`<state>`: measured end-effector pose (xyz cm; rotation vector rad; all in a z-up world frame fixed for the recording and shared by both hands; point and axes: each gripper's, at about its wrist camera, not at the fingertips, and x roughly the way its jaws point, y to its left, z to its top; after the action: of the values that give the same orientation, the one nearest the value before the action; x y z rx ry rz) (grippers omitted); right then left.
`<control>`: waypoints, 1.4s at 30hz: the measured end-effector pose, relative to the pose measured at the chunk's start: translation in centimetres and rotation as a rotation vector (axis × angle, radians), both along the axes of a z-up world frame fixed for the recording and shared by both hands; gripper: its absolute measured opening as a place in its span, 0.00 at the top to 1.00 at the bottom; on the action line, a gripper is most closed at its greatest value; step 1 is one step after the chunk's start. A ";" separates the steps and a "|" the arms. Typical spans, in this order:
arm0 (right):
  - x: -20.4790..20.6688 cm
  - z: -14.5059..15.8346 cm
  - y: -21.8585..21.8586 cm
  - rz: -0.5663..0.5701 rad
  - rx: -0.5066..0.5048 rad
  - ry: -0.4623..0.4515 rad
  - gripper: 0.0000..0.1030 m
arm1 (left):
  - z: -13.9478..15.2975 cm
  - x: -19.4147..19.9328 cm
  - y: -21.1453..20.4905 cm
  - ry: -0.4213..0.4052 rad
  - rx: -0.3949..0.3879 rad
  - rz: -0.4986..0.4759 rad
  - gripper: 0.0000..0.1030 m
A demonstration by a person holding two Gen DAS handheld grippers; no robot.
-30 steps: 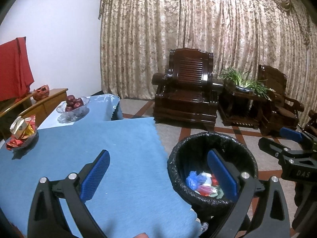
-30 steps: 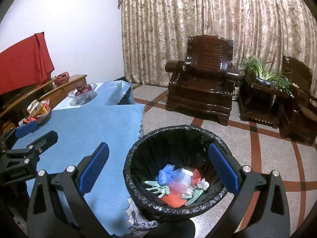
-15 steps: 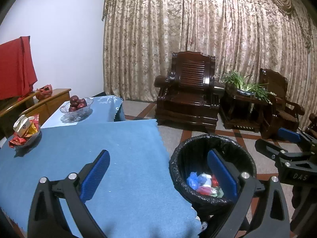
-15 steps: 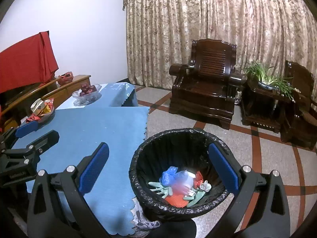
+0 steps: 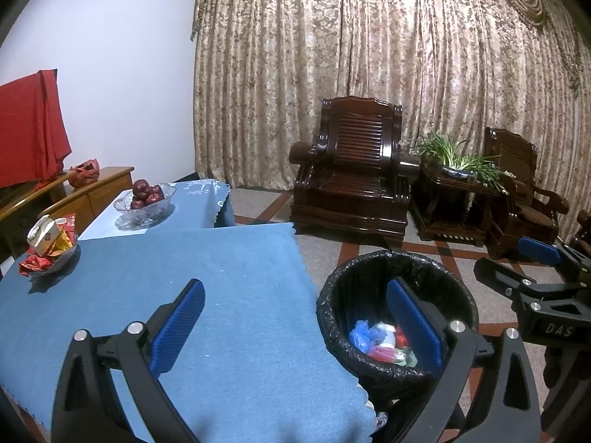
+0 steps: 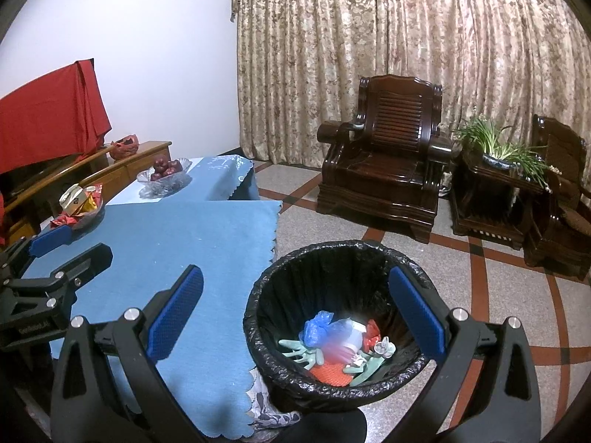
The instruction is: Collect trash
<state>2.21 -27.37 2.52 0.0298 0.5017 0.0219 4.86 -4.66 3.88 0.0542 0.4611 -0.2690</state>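
**Both tongs wide apart, trash in the bin**

We hold our left tongs (image 5: 295,325) over the edge of the tabletop (image 5: 221,295). Their blue pads (image 5: 177,323) are far apart and hold nothing. Our right tongs (image 6: 295,317) are above the bin (image 6: 266,317). They are far apart too, and hold nothing.

The bin stands on the floor (image 6: 498,288), just beside the tabletop. It has a black bag in it. The trash (image 6: 340,347) lies at the bottom of the bin: blue, red, white and pale green bits.

A blue cloth (image 6: 177,236) covers the tabletop. At its far side we see a snack dish (image 5: 51,254) and a glass bowl (image 5: 146,201) of red fruit. Dark wood chairs (image 6: 391,162) and a plant (image 6: 506,147) stand by the curtain (image 6: 406,37).
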 end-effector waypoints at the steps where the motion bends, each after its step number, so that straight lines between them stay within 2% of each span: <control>1: -0.1 0.0 0.1 0.001 -0.001 -0.001 0.05 | 0.0 0.0 0.0 -0.001 -0.001 0.000 0.06; 42: -0.2 0.1 0.7 0.003 -0.006 -0.003 0.05 | -0.1 0.1 0.6 0.004 0.001 0.003 0.06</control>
<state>2.05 -26.68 2.59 0.0235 0.4984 0.0239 4.92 -4.06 3.83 0.0536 0.4653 -0.2655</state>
